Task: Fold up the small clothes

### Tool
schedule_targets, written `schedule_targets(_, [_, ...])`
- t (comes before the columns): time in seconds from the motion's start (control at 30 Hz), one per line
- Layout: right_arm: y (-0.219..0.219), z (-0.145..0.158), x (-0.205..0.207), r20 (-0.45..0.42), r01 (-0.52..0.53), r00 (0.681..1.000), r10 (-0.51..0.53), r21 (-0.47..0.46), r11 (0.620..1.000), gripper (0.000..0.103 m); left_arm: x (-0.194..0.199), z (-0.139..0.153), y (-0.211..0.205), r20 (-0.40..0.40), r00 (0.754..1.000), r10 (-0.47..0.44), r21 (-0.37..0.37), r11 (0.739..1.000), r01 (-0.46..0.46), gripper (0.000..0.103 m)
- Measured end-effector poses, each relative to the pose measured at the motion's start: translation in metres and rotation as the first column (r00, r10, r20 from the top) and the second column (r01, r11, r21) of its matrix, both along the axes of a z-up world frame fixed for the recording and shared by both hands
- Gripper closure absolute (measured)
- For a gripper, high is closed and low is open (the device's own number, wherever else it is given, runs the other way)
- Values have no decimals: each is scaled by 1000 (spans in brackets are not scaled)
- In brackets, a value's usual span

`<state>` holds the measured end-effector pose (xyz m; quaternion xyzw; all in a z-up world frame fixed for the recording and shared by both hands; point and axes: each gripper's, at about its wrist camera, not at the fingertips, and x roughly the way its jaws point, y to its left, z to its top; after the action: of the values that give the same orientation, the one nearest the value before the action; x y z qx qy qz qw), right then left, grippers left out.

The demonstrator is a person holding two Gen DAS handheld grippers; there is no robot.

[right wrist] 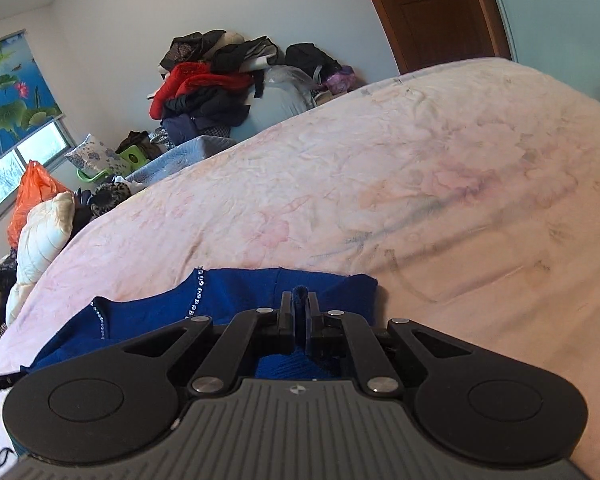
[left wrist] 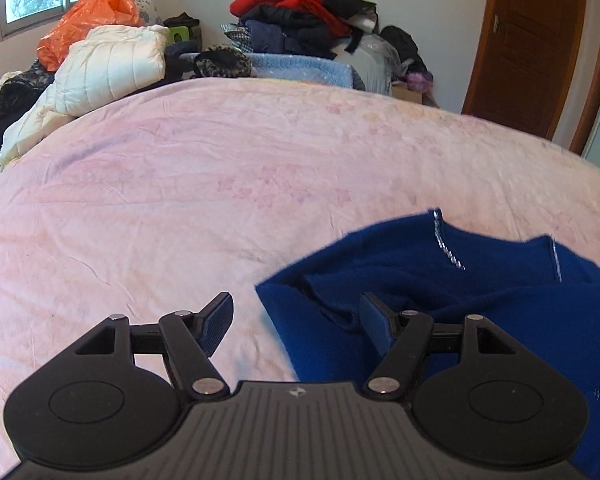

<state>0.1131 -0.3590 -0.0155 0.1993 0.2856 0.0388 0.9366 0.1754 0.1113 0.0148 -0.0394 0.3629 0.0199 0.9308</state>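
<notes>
A dark blue knit garment (left wrist: 480, 280) with small rhinestone trim lies crumpled on the pink bed cover (left wrist: 220, 168), at the lower right of the left wrist view. My left gripper (left wrist: 296, 318) is open above the garment's left corner, with nothing pinched between its pads. Its right finger (left wrist: 374, 326) hangs over the blue cloth. In the right wrist view the same garment (right wrist: 228, 292) lies just ahead. My right gripper (right wrist: 299, 308) is shut on a fold of the blue fabric, which pokes up between the pads.
Heaped clothes (left wrist: 300, 12), an orange plastic bag (left wrist: 88, 20) and a white quilted jacket (left wrist: 100, 68) crowd the far side of the bed. A wooden door (left wrist: 540, 40) stands at the right. The pink cover (right wrist: 420, 180) stretches wide beyond the garment.
</notes>
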Motion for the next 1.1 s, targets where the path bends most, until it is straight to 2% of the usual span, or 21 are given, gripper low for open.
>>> schedule_targets(0.07, [3, 3, -1, 3, -14, 1000, 14, -26, 1000, 94, 6, 2, 16, -9, 999, 38, -51, 998, -39, 29])
schedule_targets(0.17, [9, 5, 1, -5, -29, 1000, 28, -86, 996, 93, 14, 2, 35, -66, 994, 88, -126, 987, -96, 28])
schedule_targets(0.2, [12, 5, 3, -14, -26, 1000, 24, -120, 992, 83, 15, 1, 37, -79, 993, 84, -130, 987, -94, 28])
schedule_targets(0.23, [18, 6, 3, -19, 1, 1000, -4, -187, 982, 66, 16, 0, 36, -88, 993, 75, -120, 989, -86, 28])
schedule_targets(0.3, [38, 12, 0, 32, 70, 998, -62, -357, 932, 47, 16, -3, 30, -97, 994, 57, -64, 996, -63, 28])
schedule_targets(0.33, [48, 17, -3, 84, 90, 995, -61, -401, 912, 48, 18, -5, 27, -102, 993, 53, -37, 998, -57, 28])
schedule_targets(0.37, [60, 23, -5, 127, 73, 992, -22, -414, 907, 48, 19, -6, 26, -108, 993, 53, -24, 998, -56, 28])
schedule_targets(0.43, [89, 35, -3, 160, -57, 978, 133, -410, 910, 49, 23, -6, 29, -114, 991, 68, -45, 996, -73, 28])
schedule_targets(0.5, [130, 41, 3, 140, -256, 927, 347, -439, 861, 48, 28, -7, 34, -120, 990, 76, -79, 993, -86, 28])
schedule_targets(0.53, [152, 41, 6, 114, -360, 884, 454, -456, 814, 49, 33, -9, 35, -134, 988, 73, -85, 993, -85, 28])
schedule_targets(0.6, [201, 37, 14, 47, -537, 767, 640, -498, 680, 50, 40, -13, 37, -176, 981, 78, -83, 992, -94, 28])
schedule_targets(0.7, [261, 26, 17, -26, -630, 616, 787, -616, 473, 50, 44, -17, 42, -205, 977, 59, -113, 990, -83, 28])
schedule_targets(0.73, [276, 23, 19, -58, -659, 570, 820, -629, 413, 50, 44, -17, 43, -207, 977, 52, -123, 989, -79, 28])
schedule_targets(0.8, [297, 18, 22, -95, -683, 495, 864, -657, 319, 50, 47, -19, 47, -220, 974, 46, -137, 988, -78, 28])
schedule_targets(0.87, [310, 14, 28, -141, -698, 447, 883, -672, 247, 50, 48, -23, 56, -245, 966, 82, -172, 977, -127, 28])
schedule_targets(0.9, [316, 12, 32, -173, -710, 435, 884, -670, 218, 51, 46, -24, 60, -247, 965, 89, -200, 970, -140, 28])
schedule_targets(0.97, [320, 8, 38, -229, -745, 409, 883, -643, 178, 73, 42, -25, 66, -243, 966, 90, -233, 961, -148, 28])
schedule_targets(1.0, [321, 5, 37, -246, -761, 402, 882, -625, 172, 99, 39, -24, 68, -237, 967, 94, -234, 960, -151, 28])
schedule_targets(1.03, [320, 5, 35, -250, -766, 402, 881, -619, 174, 103, 36, -24, 69, -230, 968, 101, -234, 960, -156, 28])
schedule_targets(1.1, [315, 8, 24, -224, -764, 394, 891, -620, 181, 103, 28, -20, 75, -201, 971, 126, -258, 950, -177, 28])
